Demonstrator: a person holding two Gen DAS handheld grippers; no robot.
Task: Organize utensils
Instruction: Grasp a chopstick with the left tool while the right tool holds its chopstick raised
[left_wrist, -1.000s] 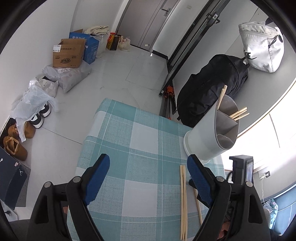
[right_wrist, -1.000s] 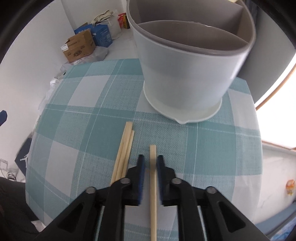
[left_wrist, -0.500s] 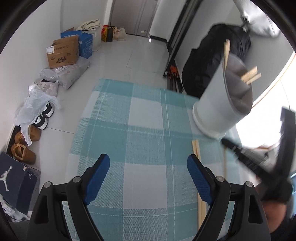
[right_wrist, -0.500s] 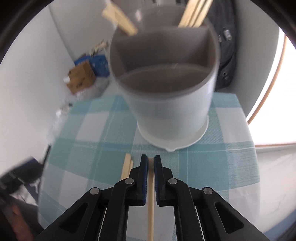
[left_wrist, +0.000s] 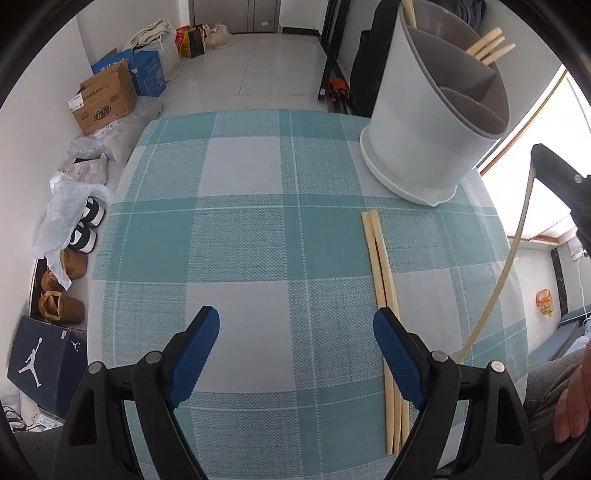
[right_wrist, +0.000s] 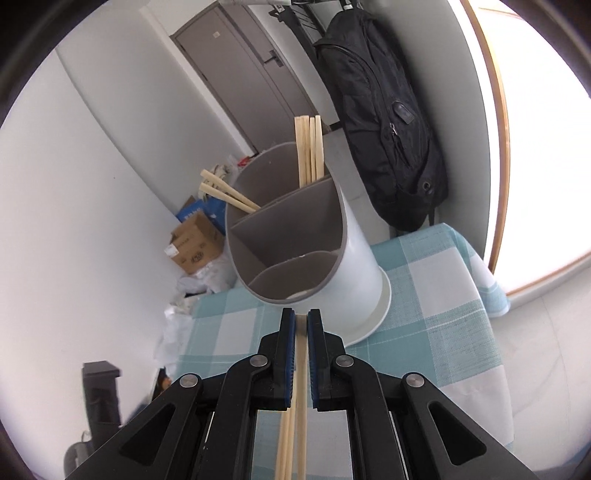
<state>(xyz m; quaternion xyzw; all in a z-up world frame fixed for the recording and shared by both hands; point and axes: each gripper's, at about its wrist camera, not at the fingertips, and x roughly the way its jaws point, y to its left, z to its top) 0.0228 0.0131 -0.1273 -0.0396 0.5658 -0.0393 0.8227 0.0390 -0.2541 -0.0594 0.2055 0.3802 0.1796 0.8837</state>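
A white utensil holder (left_wrist: 436, 122) with grey dividers stands at the far right of the checked table (left_wrist: 258, 240); it also shows in the right wrist view (right_wrist: 317, 258). Several wooden chopsticks (right_wrist: 310, 151) stand in its far compartments. Two chopsticks (left_wrist: 384, 295) lie side by side on the cloth by my left gripper's right finger. My left gripper (left_wrist: 295, 354) is open and empty, low over the table's near side. My right gripper (right_wrist: 301, 325) is shut on one chopstick (right_wrist: 301, 387), lifted off the table and tilted toward the holder; that chopstick also shows in the left wrist view (left_wrist: 506, 258).
A black backpack (right_wrist: 388, 122) leans against the wall behind the table. Cardboard boxes (left_wrist: 107, 99), bags and shoes (left_wrist: 81, 229) lie on the floor to the left. A bright window (right_wrist: 546, 129) is on the right. A person's hand (left_wrist: 572, 410) shows at lower right.
My right gripper closed on the single chopstick, lifted it off the cloth and tilted up toward the holder. My left gripper drew back and stays open.
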